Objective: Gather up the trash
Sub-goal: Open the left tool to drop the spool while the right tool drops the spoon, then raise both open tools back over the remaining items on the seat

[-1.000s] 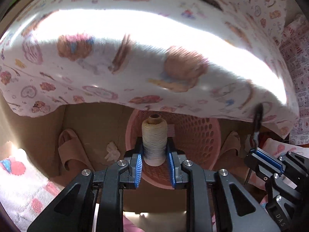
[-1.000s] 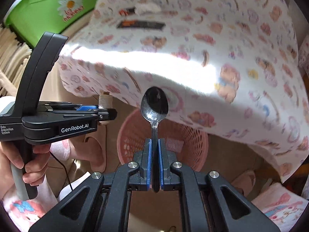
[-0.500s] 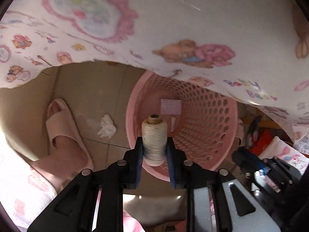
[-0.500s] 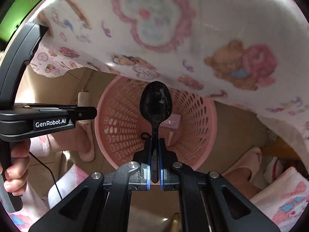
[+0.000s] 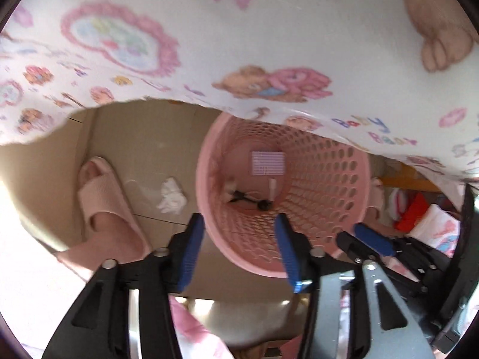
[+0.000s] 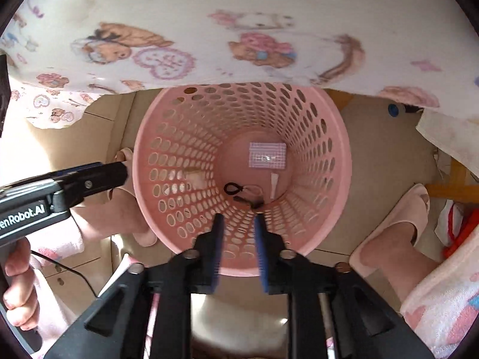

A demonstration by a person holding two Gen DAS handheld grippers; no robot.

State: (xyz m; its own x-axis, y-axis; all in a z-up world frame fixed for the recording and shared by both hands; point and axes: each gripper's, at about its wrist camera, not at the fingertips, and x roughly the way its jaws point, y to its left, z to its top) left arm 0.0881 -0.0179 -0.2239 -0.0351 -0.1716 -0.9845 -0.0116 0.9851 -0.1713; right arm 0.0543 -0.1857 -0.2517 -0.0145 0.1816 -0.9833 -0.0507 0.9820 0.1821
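Note:
A pink perforated basket (image 5: 329, 179) (image 6: 167, 161) stands on the floor below the tablecloth edge. At its bottom lie a pink checked packet (image 5: 267, 163) (image 6: 267, 155), a small white strip (image 6: 274, 185) and dark items (image 5: 248, 202) (image 6: 239, 193). My left gripper (image 5: 239, 224) is open and empty above the basket's near rim. My right gripper (image 6: 238, 224) is open and empty over the basket mouth. The left gripper also shows at the left of the right wrist view (image 6: 89, 176). A crumpled white tissue (image 5: 172, 196) lies on the floor left of the basket.
A white tablecloth with bear prints (image 5: 239, 45) (image 6: 239, 30) hangs over the far side of the basket. Feet in pink slippers stand left (image 5: 101, 197) and right (image 6: 398, 224) of it. Red and white bags (image 5: 419, 209) lie at the right.
Both grippers have opened. The thread spool has left the left gripper and the spoon has left the right one. Both views have moved closer over the basket.

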